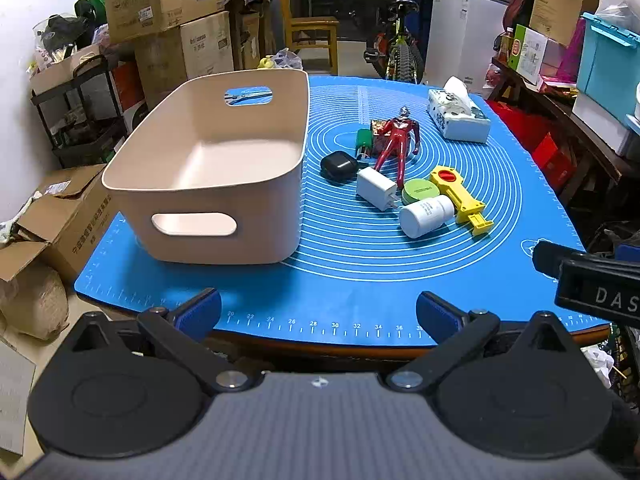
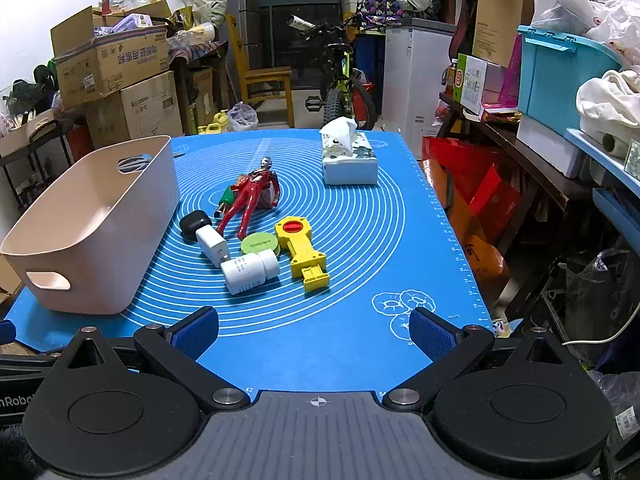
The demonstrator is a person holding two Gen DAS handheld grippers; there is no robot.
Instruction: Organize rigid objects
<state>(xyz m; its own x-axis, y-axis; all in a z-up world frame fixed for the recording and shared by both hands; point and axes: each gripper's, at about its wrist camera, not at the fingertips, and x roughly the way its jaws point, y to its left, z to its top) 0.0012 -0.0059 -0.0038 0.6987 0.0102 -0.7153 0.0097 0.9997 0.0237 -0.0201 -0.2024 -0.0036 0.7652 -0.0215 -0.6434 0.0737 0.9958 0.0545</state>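
An empty beige bin stands on the left of the blue mat. To its right lie a red figure, a black case, a white charger, a green tin, a white bottle, a yellow toy and a green item. My left gripper and right gripper are open and empty, at the mat's near edge.
A tissue box sits at the mat's far right. Scissors lie behind the bin. Cardboard boxes, a chair, a bicycle and cluttered shelves surround the table.
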